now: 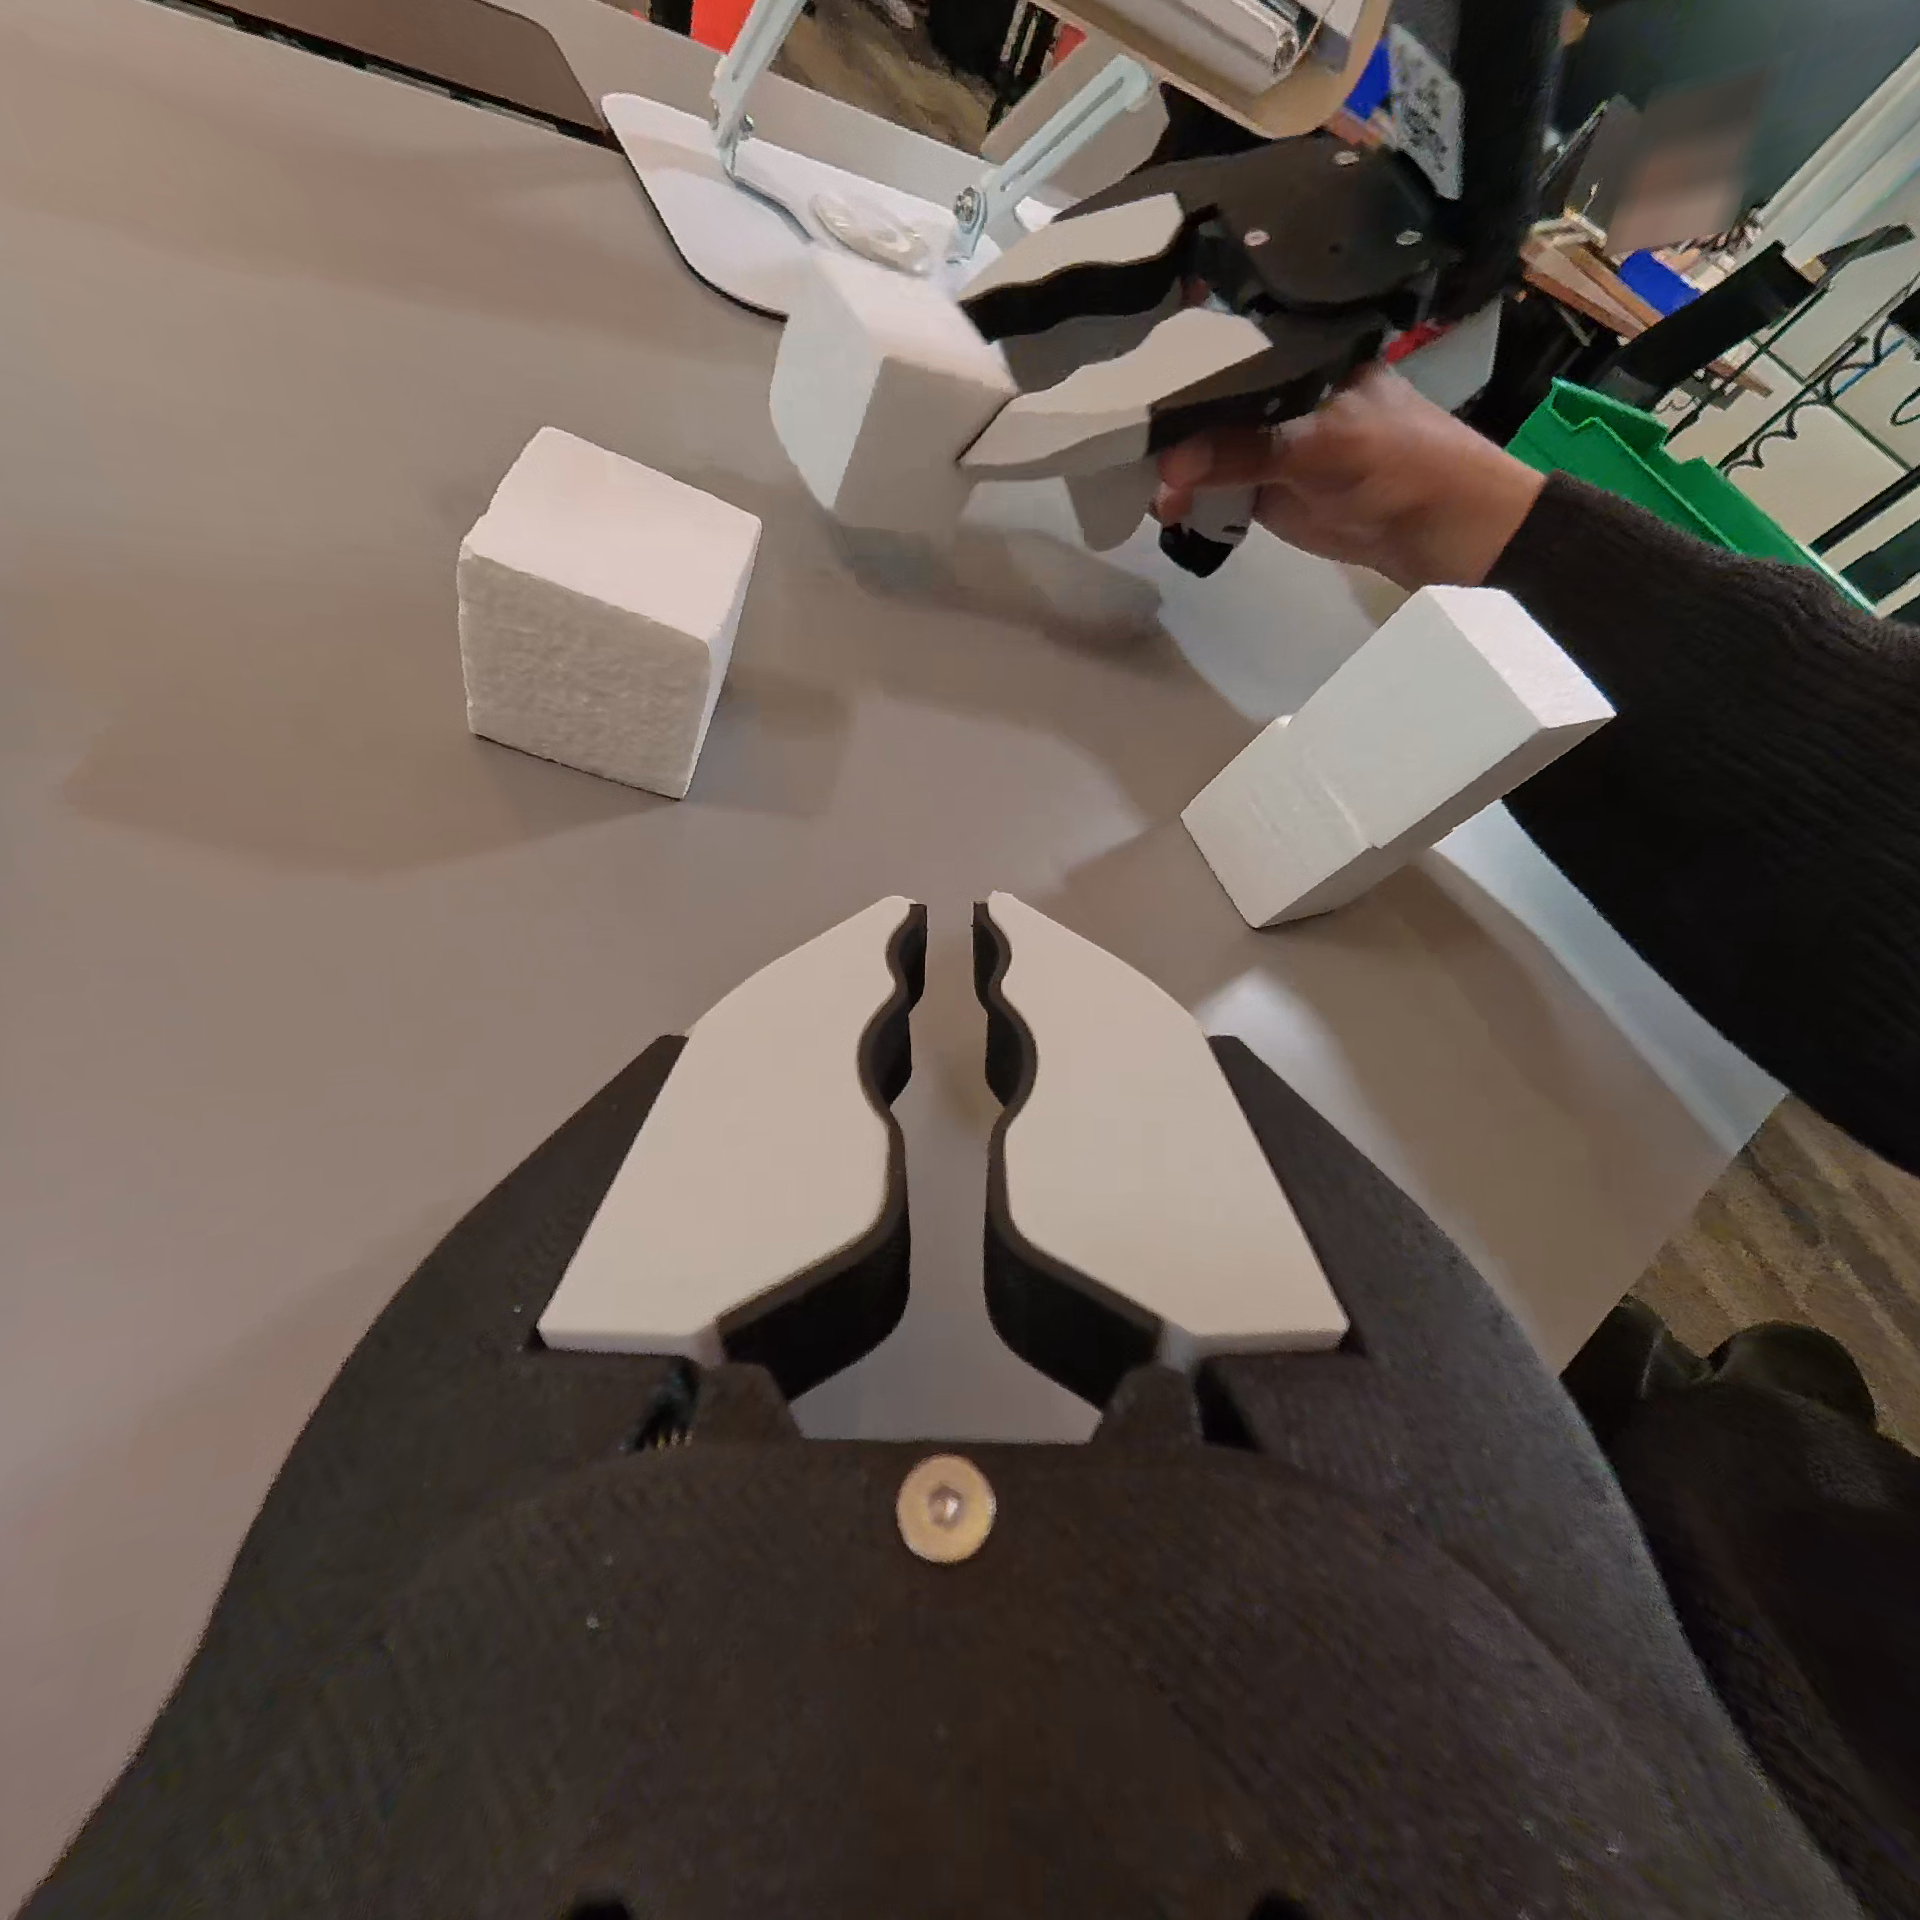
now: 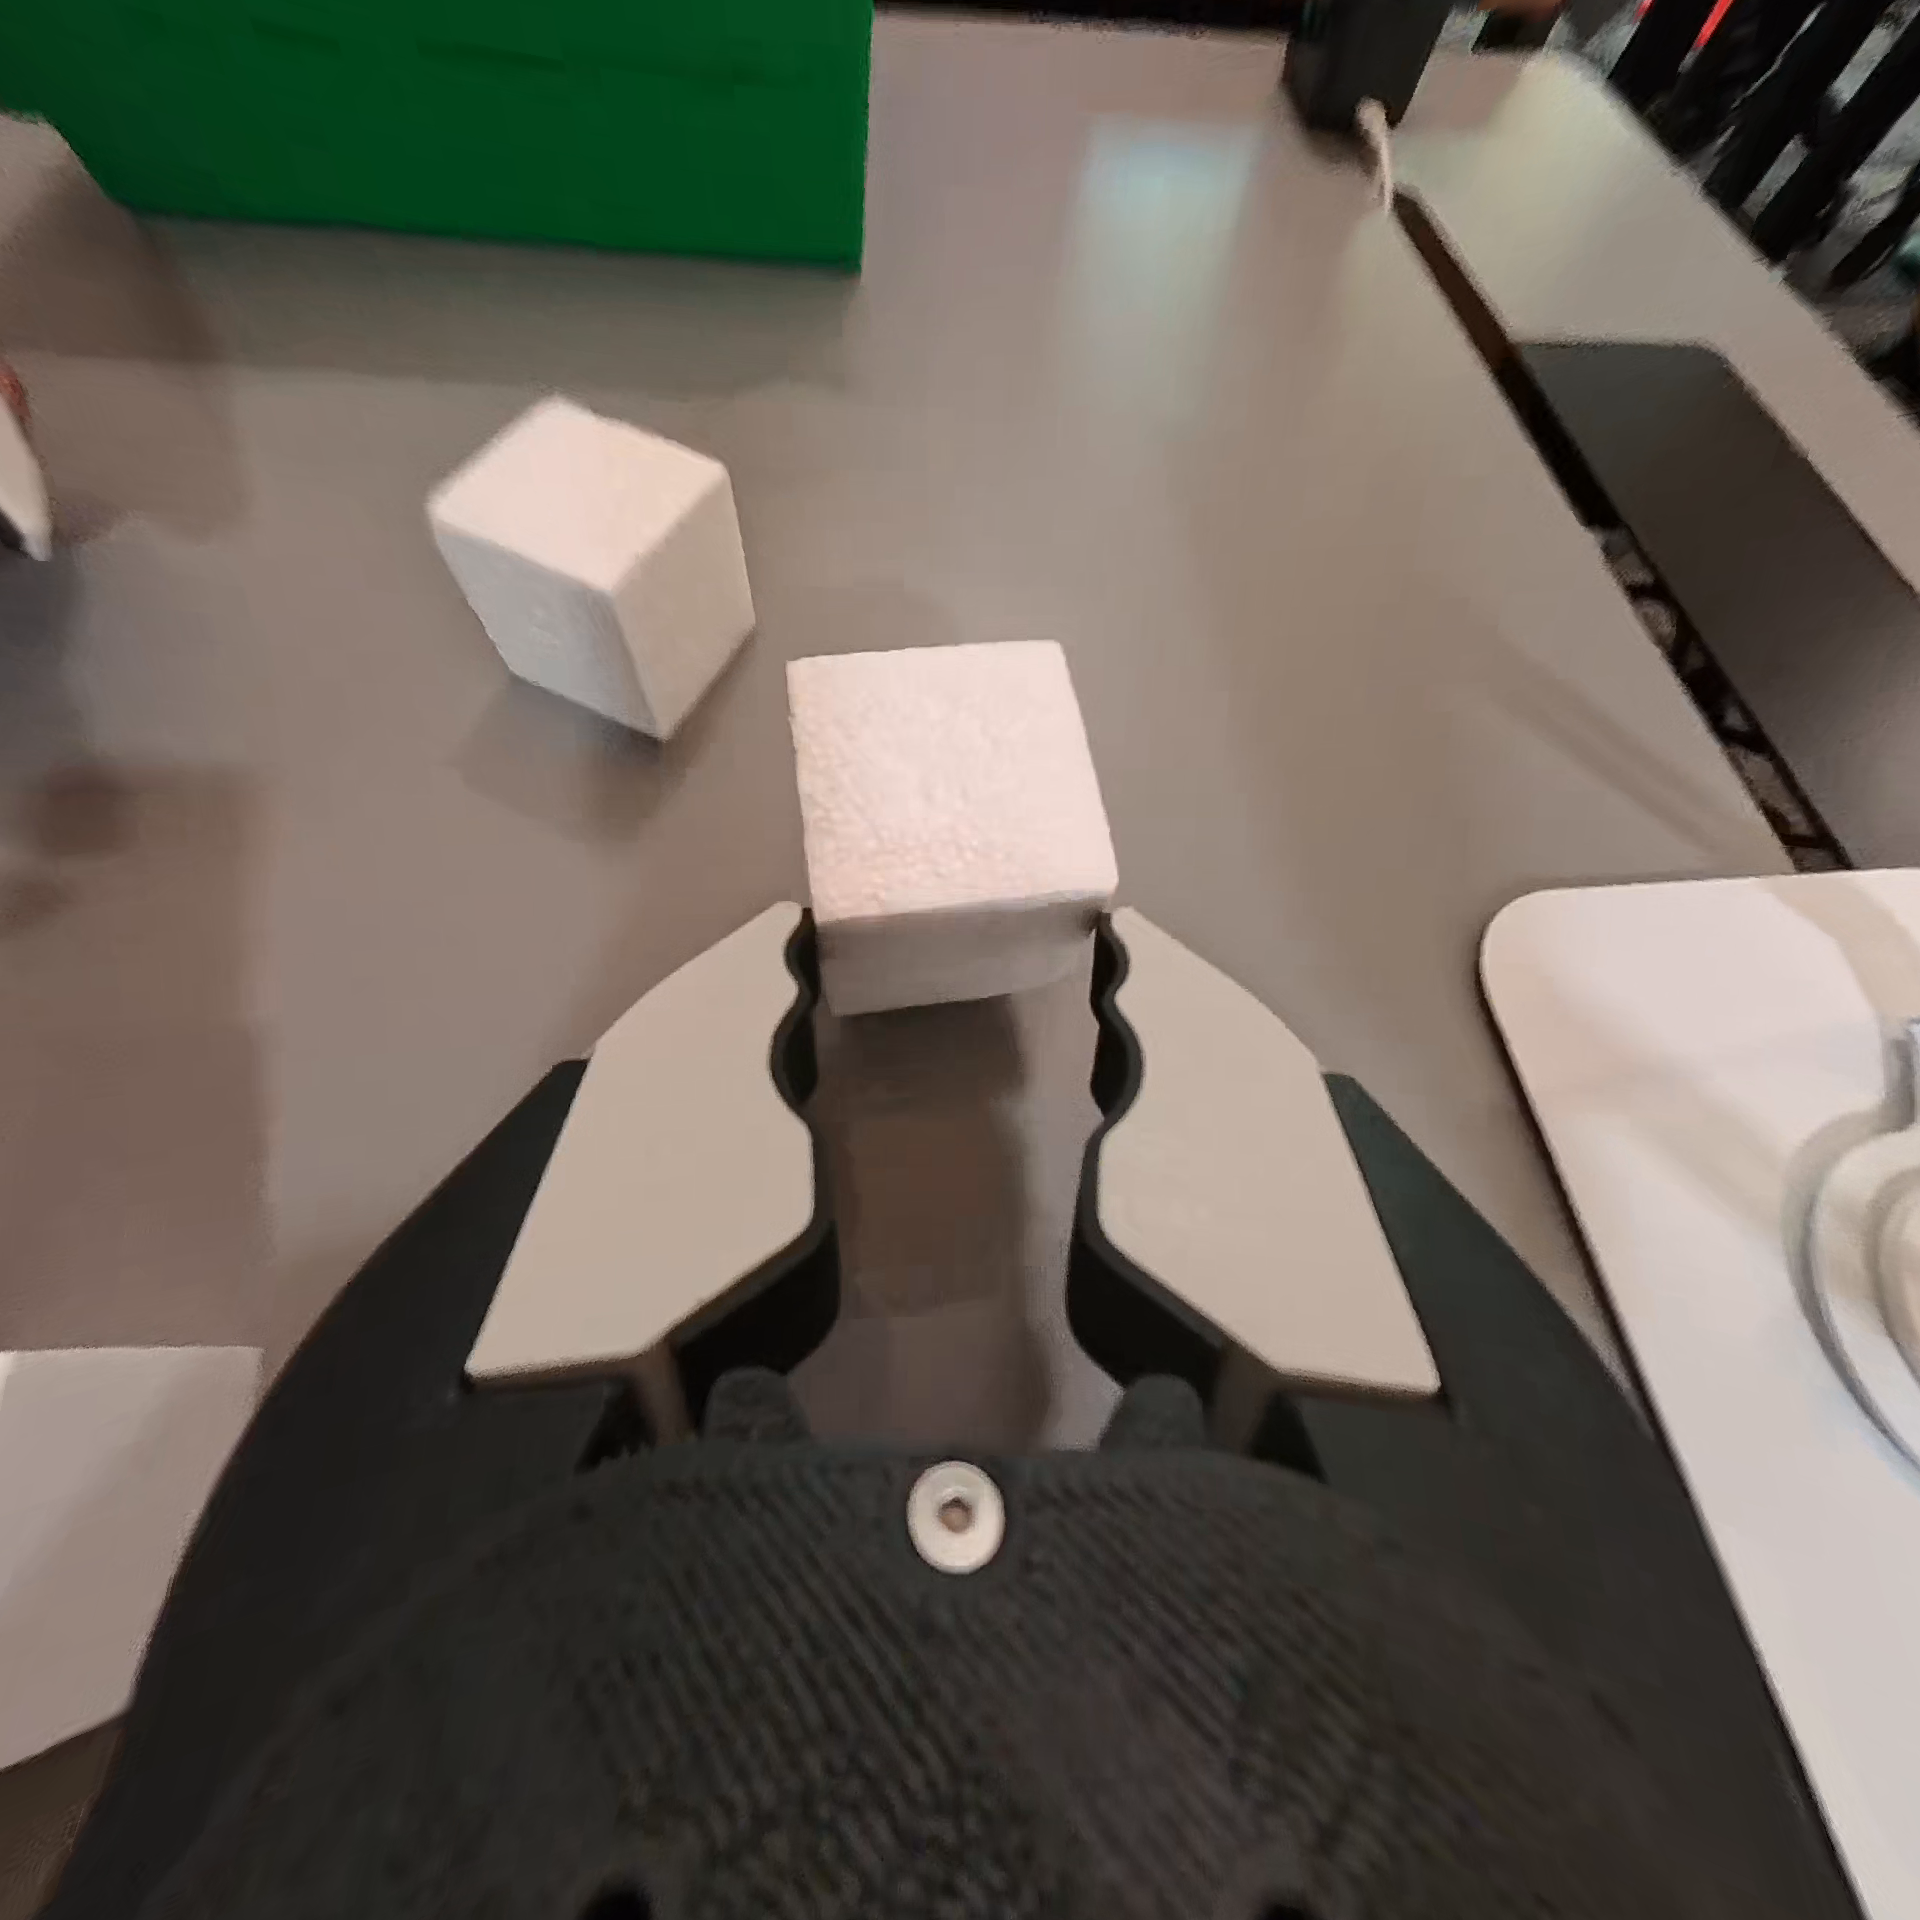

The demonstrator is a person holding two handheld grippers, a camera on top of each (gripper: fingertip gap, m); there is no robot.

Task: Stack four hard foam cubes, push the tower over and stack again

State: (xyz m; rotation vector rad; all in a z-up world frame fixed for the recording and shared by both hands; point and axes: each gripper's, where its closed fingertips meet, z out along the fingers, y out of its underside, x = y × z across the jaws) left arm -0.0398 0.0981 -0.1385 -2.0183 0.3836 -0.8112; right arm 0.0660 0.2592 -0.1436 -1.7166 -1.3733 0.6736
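Observation:
My right gripper (image 2: 951, 930) is shut on a white foam block (image 2: 945, 800) and holds it above the grey table (image 2: 1299, 520). In the left wrist view the same gripper (image 1: 987, 400) carries this block (image 1: 883, 405) off the table at the far side, held by a person's hand (image 1: 1351, 478). My left gripper (image 1: 949, 909) is nearly shut and empty, low over the table (image 1: 260, 987). A second foam cube (image 1: 603, 613) stands ahead of it to the left, also seen in the right wrist view (image 2: 592, 561). A longer notched foam block (image 1: 1392, 748) lies to the right.
A white stand base (image 1: 717, 197) with metal struts sits at the far edge, also in the right wrist view (image 2: 1714, 1143). A green bin (image 2: 447, 114) stands beyond the table. A dark sleeve (image 1: 1745, 790) reaches in from the right. The table's edge (image 1: 1662, 1091) runs along the right.

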